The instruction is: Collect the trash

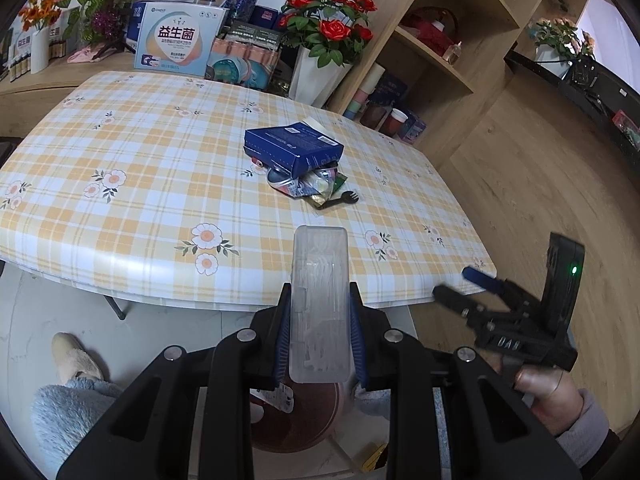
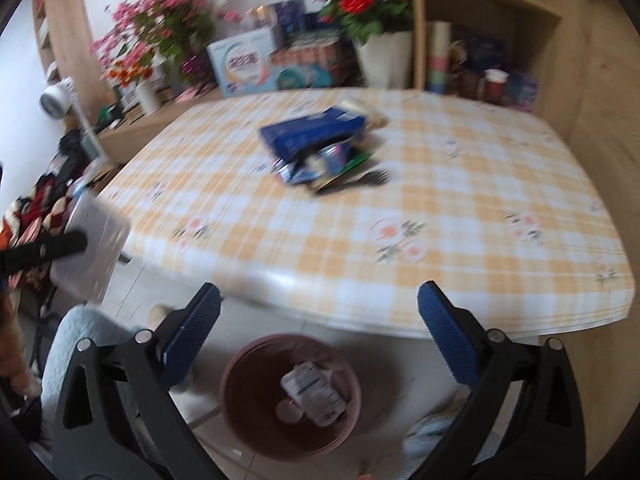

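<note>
My left gripper [image 1: 320, 292] is shut on a clear plastic box [image 1: 320, 320], held upright just off the table's near edge and above a reddish-brown bin [image 1: 308, 428]. In the right wrist view the same clear box [image 2: 94, 248] shows at the left. My right gripper [image 2: 319, 294] stands open and empty above the bin [image 2: 240, 384], which holds a white wrapper [image 2: 314, 398]. From the left wrist view the right gripper [image 1: 452, 282] hovers off the table's right corner. A blue carton [image 1: 294, 146] lies on crumpled wrappers [image 1: 312, 186] and a black spork [image 1: 342, 199] mid-table.
The plaid floral tablecloth [image 1: 140, 160] covers the table. Behind it stand product boxes [image 1: 176, 40], a white vase of red roses [image 1: 316, 76] and a wooden shelf unit [image 1: 432, 56]. A person's fuzzy blue trouser leg [image 1: 68, 412] and slipper [image 1: 76, 356] are beside the bin.
</note>
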Available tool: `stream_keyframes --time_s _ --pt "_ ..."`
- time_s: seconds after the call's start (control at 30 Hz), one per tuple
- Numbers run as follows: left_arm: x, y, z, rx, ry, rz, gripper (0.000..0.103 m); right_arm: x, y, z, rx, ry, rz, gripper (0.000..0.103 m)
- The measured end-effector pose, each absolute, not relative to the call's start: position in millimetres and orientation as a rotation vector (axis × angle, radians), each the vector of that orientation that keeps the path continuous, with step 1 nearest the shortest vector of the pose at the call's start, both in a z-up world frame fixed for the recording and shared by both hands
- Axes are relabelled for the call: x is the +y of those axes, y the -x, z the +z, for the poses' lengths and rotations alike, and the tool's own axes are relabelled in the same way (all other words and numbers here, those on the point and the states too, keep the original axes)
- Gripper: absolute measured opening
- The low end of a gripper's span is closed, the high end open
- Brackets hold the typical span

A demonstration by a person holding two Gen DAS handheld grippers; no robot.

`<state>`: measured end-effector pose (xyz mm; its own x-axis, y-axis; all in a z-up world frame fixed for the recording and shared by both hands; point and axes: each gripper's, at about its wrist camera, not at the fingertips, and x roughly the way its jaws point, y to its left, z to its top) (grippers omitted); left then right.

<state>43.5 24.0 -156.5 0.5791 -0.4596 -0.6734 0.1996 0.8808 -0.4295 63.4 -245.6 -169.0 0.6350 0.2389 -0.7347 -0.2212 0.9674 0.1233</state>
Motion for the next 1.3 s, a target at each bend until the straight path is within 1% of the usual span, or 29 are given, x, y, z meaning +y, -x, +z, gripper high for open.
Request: stream_keyframes --time_s 0.23,0.43,0.47,0.53,0.63,0.73,0.8,0.93,1.3 --pt "4 -46 -161 0.912 0.281 -0.422 0.026 -278 -64 -151 0.741 -0.065 0.166 0.097" --pt "-14 -47 -163 0.932 0.238 -0.448 0.026 -289 -61 -143 0.716 -0.063 0.157 0.097" --pt "-17 -47 -164 0.94 0.228 -0.458 0.03 -290 -60 -142 0.713 -0.062 0.155 0.097" --pt "-24 -47 -164 0.946 0.203 -0.477 0.057 -292 -59 -141 0.708 -0.065 0.153 0.097" --pt "-27 -43 -158 0.91 0.164 -0.466 0.071 -294 -57 -140 0.705 -0.062 0.149 0.098" --pt "-23 -44 -152 0.88 0.144 -0.439 0.078 -293 -57 -141 0.712 -0.051 0.147 0.098" --pt "-17 -45 -149 0.862 0.139 -0.416 0.081 -291 -57 -142 0.715 -0.045 0.152 0.098" --pt "-4 -47 -145 0.827 0.14 -0.364 0.084 -287 -57 -143 0.721 -0.037 0.157 0.098" --pt "21 -53 -138 0.756 0.13 -0.262 0.086 -284 -63 -147 0.738 -0.046 0.167 0.098"
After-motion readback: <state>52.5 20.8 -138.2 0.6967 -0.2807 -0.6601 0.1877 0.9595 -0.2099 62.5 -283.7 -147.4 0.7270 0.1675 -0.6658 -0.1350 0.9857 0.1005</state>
